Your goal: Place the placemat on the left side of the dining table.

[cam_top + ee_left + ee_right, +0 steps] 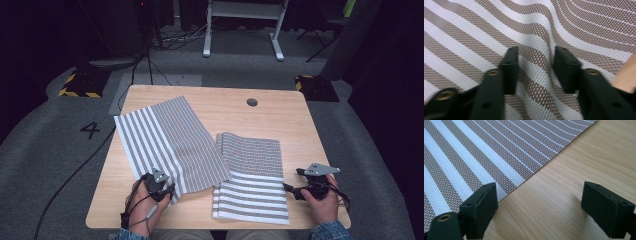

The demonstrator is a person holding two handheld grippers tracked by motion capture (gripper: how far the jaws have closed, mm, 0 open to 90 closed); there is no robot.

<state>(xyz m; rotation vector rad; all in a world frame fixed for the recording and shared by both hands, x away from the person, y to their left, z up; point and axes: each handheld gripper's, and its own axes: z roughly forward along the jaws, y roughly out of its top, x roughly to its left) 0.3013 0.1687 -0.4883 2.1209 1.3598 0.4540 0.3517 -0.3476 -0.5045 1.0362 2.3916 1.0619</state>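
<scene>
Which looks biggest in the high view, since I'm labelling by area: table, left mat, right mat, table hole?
1. table
2. left mat and right mat: too alike, and they overlap, so unranked
3. table hole

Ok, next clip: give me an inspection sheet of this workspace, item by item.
Surface: light wooden table, with a round hole near the far edge.
Job's things: two striped mats. The left mat lies askew, its near right corner over the right mat, which lies flat.
Clutter: nothing seen.
Grippers: left gripper has a raised ridge of the left mat between its jaws, with gaps showing beside the pads; right gripper open over bare wood at the right mat's edge.
Cables: one trails from the left gripper; a floor cable runs left of the table.
Surroundings: grey carpet marked 4, white frame legs behind, dark room.
</scene>
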